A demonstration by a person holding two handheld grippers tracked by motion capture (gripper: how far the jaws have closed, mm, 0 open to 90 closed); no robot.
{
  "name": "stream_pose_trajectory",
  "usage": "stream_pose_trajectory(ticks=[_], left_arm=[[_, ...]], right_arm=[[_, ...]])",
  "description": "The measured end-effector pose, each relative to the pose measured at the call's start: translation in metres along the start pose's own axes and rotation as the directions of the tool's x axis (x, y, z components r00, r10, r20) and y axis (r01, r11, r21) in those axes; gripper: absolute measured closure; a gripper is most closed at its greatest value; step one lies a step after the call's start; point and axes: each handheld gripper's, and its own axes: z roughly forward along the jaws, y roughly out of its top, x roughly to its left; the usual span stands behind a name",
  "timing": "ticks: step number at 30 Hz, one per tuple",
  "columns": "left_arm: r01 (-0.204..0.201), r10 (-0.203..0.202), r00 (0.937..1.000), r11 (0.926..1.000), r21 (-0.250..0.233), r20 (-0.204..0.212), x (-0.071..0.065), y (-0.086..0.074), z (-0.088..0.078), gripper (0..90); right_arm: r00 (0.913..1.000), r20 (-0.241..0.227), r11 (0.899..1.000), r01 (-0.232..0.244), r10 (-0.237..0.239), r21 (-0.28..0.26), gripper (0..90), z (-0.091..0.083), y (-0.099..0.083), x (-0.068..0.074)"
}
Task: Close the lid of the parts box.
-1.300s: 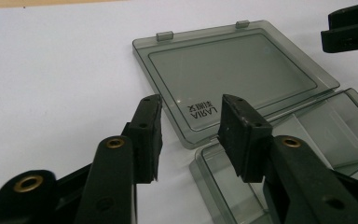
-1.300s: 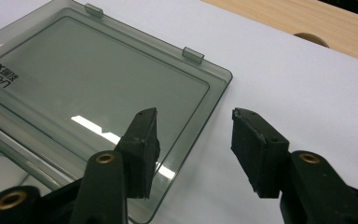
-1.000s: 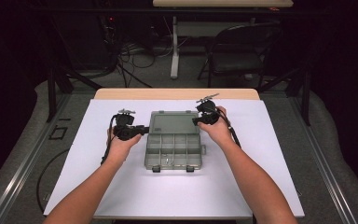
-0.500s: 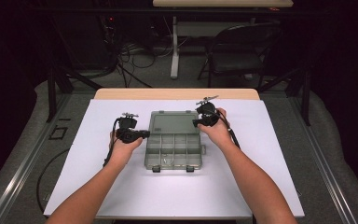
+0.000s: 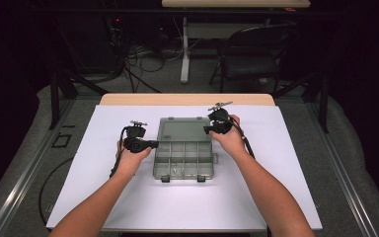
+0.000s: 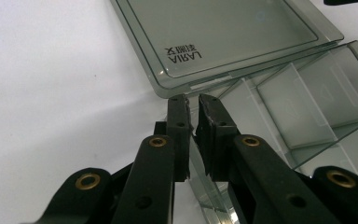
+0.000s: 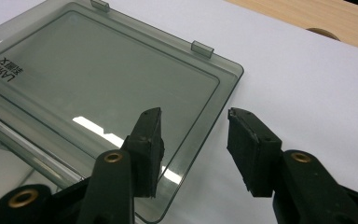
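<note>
Plainly, high view: the organizer box (image 5: pixel 183 148) lies open between your left claw (image 5: pixel 153 144) and right claw (image 5: pixel 206 130).

Left gripper view: claw just closing, pinching the thin, stiff, slick tray wall (image 6: pixel 193 154).

Right gripper view: claw closing, still unclamped, straddling the light lid (image 7: pixel 107 88) edge; grip there.

My forearms are bare, no sleeves reaching them. In each hand I carry a black two-jaw tool: the left gripper (image 5: pixel 150 144) and the right gripper (image 5: pixel 208 129). Each has matte black linked arms pinned with round brass-coloured rivets, small dark screw holes, and blocky black rubber pads (image 7: pixel 251 149) with worn, chipped tips. A black cable (image 5: pixel 120 160) trails from each, and a small grey plate sits on top.
</note>
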Motion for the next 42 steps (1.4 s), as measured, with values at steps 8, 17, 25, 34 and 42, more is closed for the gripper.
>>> stream_pose_trajectory(ticks=[8,17,25,34,42], left_arm=[[0.001,-0.001,1.0,1.0,-0.002,0.001,0.001,-0.001,0.0,84.2],[-0.006,0.006,1.0,1.0,-0.001,-0.006,0.0,-0.001,0.0,84.1],[-0.007,0.007,0.9999,1.0,-0.001,-0.008,0.0,-0.001,0.0,84.1],[-0.007,0.007,0.9999,1.0,-0.005,-0.007,0.0,-0.002,0.0,84.1],[-0.009,0.009,0.9999,0.9999,-0.005,-0.008,-0.001,-0.002,0.0,83.9]], right_arm=[[0.9996,-0.017,1.0,-0.021,0.021,0.012,55.2,0.003,-0.002,-0.001],[0.997,-0.048,0.997,-0.058,0.061,0.049,54.2,0.009,-0.005,-0.001],[0.9904,-0.075,0.99,-0.109,0.116,0.09,54.0,0.012,-0.006,-0.001],[0.9852,-0.079,0.982,-0.142,0.152,0.127,50.8,0.015,-0.008,-0.001],[0.9818,-0.083,0.978,-0.159,0.171,0.135,46.7,0.017,-0.009,0.0]])
